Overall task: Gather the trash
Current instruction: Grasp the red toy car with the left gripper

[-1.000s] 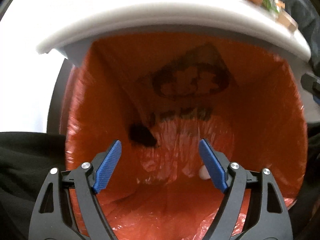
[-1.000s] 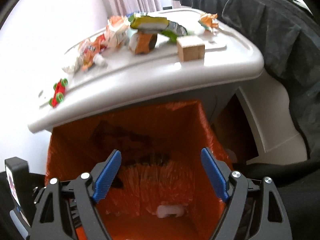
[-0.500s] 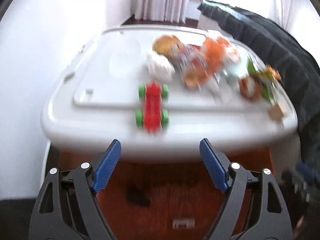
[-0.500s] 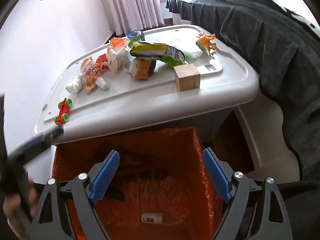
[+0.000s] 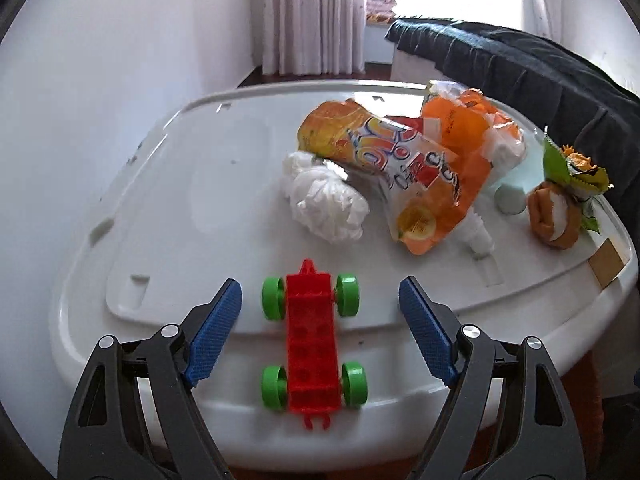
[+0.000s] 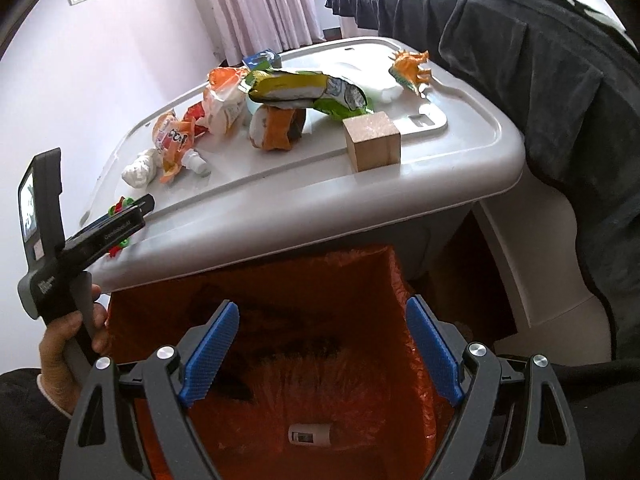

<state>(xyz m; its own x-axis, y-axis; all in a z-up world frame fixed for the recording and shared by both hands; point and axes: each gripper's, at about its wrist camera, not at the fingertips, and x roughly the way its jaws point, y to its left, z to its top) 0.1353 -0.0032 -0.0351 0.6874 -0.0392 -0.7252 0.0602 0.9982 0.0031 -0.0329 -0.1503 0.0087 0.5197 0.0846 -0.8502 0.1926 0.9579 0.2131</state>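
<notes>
1. Left wrist view: your left hand-held gripper [image 5: 320, 304] has swung up out of the orange bin liner to the white plastic worktop [image 5: 168, 200], jaws spread and empty, so a new pick begins. The red toy car [image 5: 311, 344] sits between them; crumpled tissue [image 5: 326, 204] and a glossy orange juice pouch [image 5: 404, 168] lie beyond.

2. Right wrist view: your right hand-held gripper [image 6: 322, 348] hangs spread over the bin liner [image 6: 368, 360], where a small white bottle [image 6: 310, 434] now rests. A wooden cube [image 6: 373, 141] stays on the worktop.
</notes>
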